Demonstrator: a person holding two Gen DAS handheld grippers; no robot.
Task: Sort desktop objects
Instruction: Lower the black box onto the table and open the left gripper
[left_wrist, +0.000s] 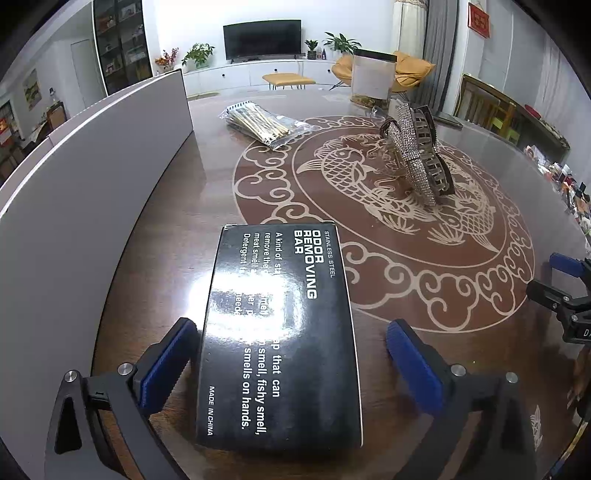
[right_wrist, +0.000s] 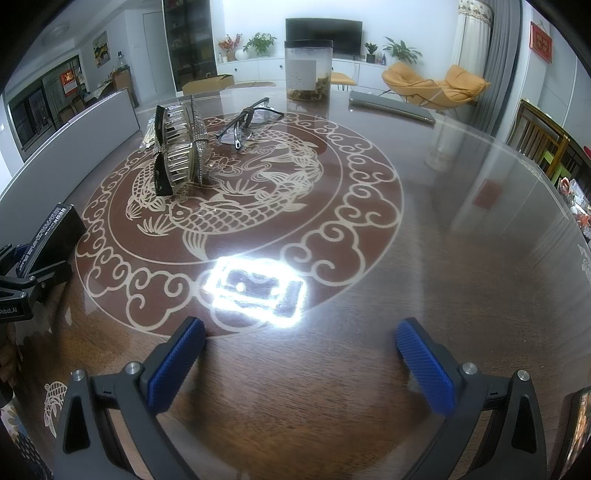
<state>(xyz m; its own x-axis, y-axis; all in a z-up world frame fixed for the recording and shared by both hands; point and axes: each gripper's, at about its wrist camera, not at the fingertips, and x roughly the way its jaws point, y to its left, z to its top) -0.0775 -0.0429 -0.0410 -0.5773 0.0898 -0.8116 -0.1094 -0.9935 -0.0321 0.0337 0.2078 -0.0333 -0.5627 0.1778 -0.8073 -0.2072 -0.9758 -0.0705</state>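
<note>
Left gripper (left_wrist: 288, 365) spread around one black box (left_wrist: 277, 332), not pressing; right gripper (right_wrist: 301, 365) wide apart, empty; two hair claws (left_wrist: 417, 155), one chopstick pack (left_wrist: 262, 123).

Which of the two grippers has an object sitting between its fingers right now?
The left gripper: the black odor-removing-bar box lies between its open fingers, not clamped. The right gripper is open over bare table.

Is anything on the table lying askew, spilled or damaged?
Nothing looks spilled or damaged. The black box lies flat between the open left gripper pads, untouched by them. The hair clips stand propped against each other, and the glasses rest with arms folded.
</note>
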